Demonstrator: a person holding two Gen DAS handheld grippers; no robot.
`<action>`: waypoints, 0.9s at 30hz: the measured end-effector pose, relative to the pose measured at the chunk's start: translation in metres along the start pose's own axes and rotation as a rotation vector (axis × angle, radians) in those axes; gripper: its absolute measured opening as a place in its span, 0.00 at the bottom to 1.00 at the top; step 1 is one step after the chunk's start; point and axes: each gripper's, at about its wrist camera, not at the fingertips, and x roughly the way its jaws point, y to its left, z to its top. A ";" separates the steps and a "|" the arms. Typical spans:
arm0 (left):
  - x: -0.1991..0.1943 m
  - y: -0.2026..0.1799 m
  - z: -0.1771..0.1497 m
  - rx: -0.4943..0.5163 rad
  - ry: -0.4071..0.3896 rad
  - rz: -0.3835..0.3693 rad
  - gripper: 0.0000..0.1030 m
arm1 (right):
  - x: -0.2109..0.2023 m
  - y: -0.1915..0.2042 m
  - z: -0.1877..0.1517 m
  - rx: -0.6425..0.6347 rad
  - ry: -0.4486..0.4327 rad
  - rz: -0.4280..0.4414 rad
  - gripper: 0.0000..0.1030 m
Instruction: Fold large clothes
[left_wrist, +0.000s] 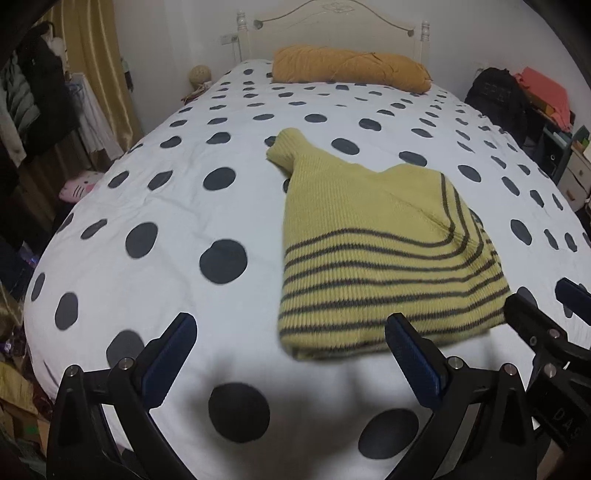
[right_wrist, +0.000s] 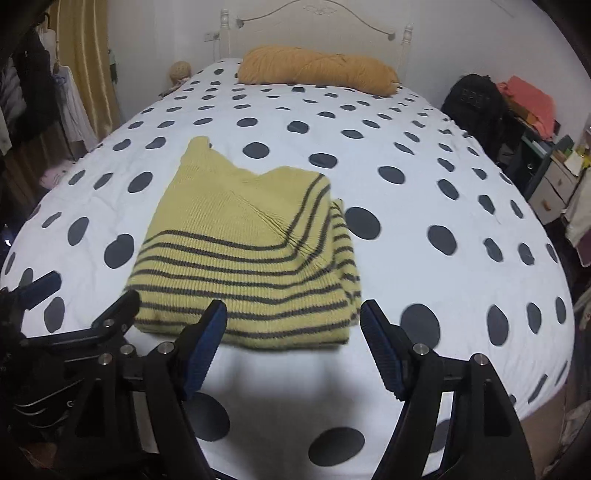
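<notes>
Right wrist view: we see the striped yellow sweater (right_wrist: 251, 266) lying folded on the polka-dot bed (right_wrist: 424, 192), both the right tool (right_wrist: 293, 328) and left tool (left_wrist: 291, 345) spread wide, empty; risk: a one-layer pinch could undo the fold.

— What is seen of the garment?
— A yellow knit sweater (left_wrist: 373, 243) with thin dark stripes across its lower part is laid folded into a compact bundle.
— And its pose?
— It is spread flat on a dotted bedspread (left_wrist: 155, 206), the striped hem nearest the cameras; a plain yellow sleeve end is pointed toward the headboard.
</notes>
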 end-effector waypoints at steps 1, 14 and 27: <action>-0.001 0.002 -0.003 -0.005 0.008 0.001 0.99 | 0.002 -0.005 -0.003 0.020 0.009 -0.012 0.73; -0.007 -0.014 -0.010 -0.012 0.058 -0.062 0.99 | 0.025 -0.021 -0.025 0.085 0.131 -0.056 0.73; 0.001 0.009 0.005 -0.088 0.059 -0.029 0.99 | 0.026 -0.059 0.027 0.160 -0.084 0.288 0.70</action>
